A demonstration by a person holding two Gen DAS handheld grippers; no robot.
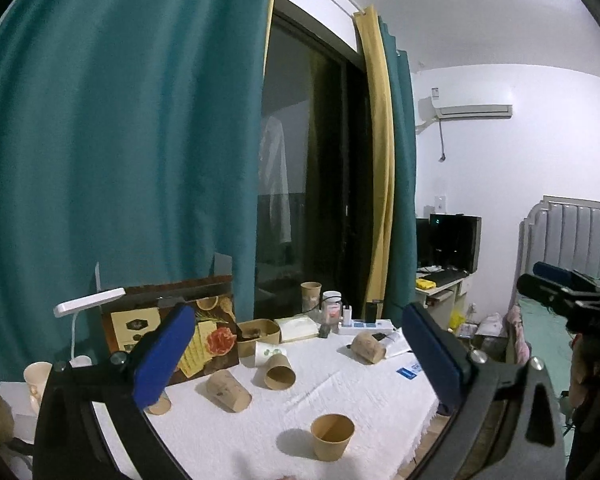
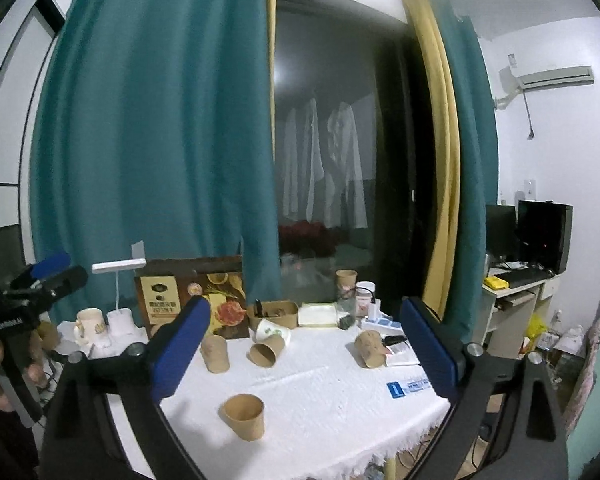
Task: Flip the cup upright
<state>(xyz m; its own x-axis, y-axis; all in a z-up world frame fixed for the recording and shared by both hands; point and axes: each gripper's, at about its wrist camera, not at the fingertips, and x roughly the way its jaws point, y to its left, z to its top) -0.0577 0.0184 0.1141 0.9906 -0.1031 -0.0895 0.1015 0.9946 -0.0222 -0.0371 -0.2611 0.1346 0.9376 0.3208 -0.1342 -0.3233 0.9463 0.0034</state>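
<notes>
Several brown paper cups lie on a table with a white cloth (image 1: 340,392). One cup (image 1: 332,436) (image 2: 245,416) stands upright near the front. One cup (image 1: 228,391) (image 2: 215,353) lies on its side at the left. Another cup (image 1: 279,372) (image 2: 266,352) lies with its mouth toward me beside a white printed cup (image 1: 269,353) (image 2: 273,333). A further cup (image 1: 367,347) (image 2: 370,348) lies on its side at the right. My left gripper (image 1: 296,360) is open and empty above the table. My right gripper (image 2: 304,354) is open and empty too.
A printed box (image 1: 172,328), a white desk lamp (image 1: 90,302), a brown bowl (image 1: 258,336), a tissue box (image 1: 296,328), jars and a power strip (image 1: 366,326) crowd the table's back. Teal curtains (image 1: 120,140) hang behind. A desk with a monitor (image 1: 454,244) stands right.
</notes>
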